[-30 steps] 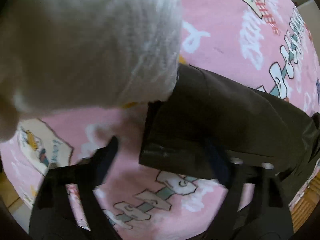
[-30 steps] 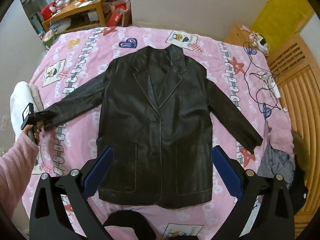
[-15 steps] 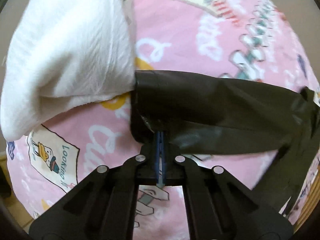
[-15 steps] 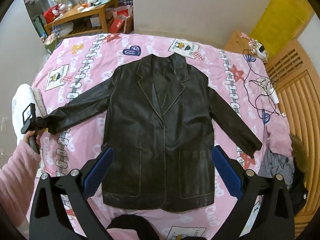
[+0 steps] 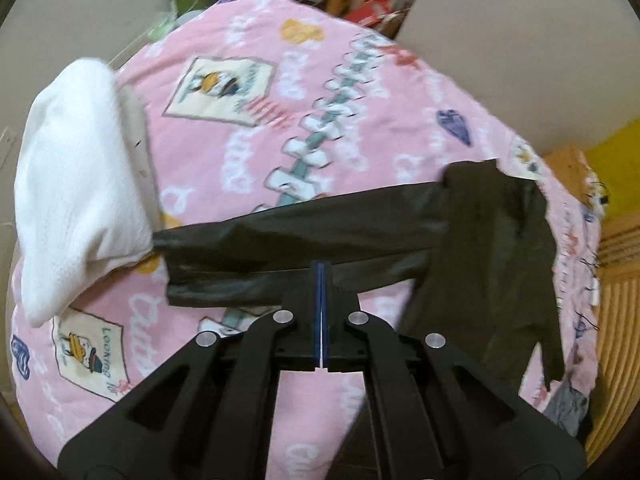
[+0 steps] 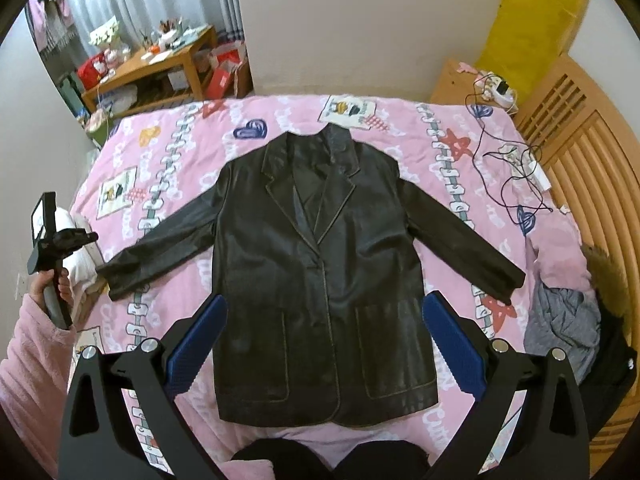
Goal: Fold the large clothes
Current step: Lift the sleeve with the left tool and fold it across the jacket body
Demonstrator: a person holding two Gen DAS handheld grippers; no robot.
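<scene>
A dark leather jacket point(image 6: 320, 264) lies flat and front up on the pink bedspread point(image 6: 168, 152), both sleeves spread out. My right gripper point(image 6: 324, 300) hovers open above its lower front, nothing between the blue pads point(image 6: 196, 344). My left gripper point(image 5: 321, 270) is shut, its pads pressed together with nothing between them. It hangs above the jacket's sleeve point(image 5: 300, 232), which rests on the bed. In the right wrist view the left gripper point(image 6: 90, 237) is raised at the far left, apart from the cuff point(image 6: 120, 276), held by a hand in a pink sleeve point(image 6: 32, 360).
A white folded blanket point(image 5: 76, 200) lies beside the cuff at the bed's edge. Black cables point(image 6: 512, 176) and a grey clothes pile point(image 6: 560, 320) sit on the bed's right side, by a wooden headboard point(image 6: 592, 184). A cluttered desk point(image 6: 160, 68) stands beyond the bed.
The left gripper closed at the sleeve cuff, then rose up and away; the sleeve stays lying on the bed. The right gripper lifted a little and stayed open.
</scene>
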